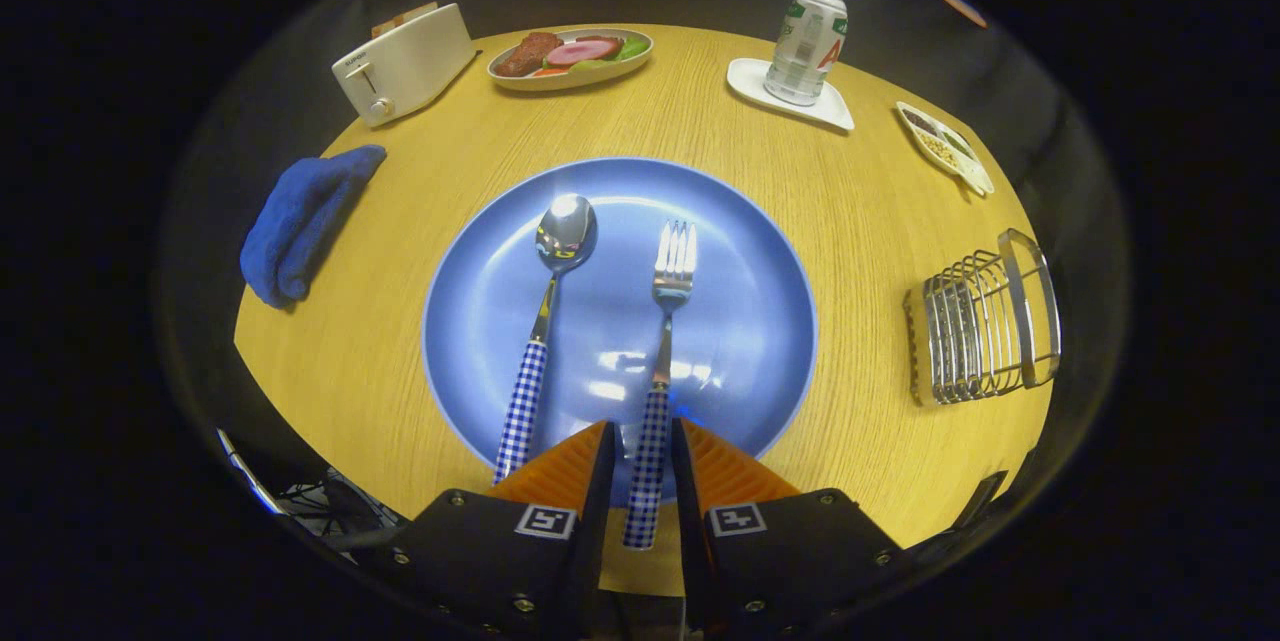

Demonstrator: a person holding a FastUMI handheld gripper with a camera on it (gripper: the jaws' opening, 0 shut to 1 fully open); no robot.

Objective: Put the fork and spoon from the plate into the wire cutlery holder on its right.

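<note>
Tongs (645,441) at bottom centre, fingers narrowly parted, straddling the checked blue-and-white handle of the silver fork (664,351); contact on either side not discernible. Fork lying tines-away on the round blue plate (760,251) at frame centre, handle overhanging the near rim. Silver spoon with matching checked handle (545,321) just left of it, also on the plate. Wire cutlery holder (985,321) at right on the round wooden tabletop (860,211), well apart from the plate. Folded blue cloth (300,221) at left; white toaster (405,61) upper left.
</note>
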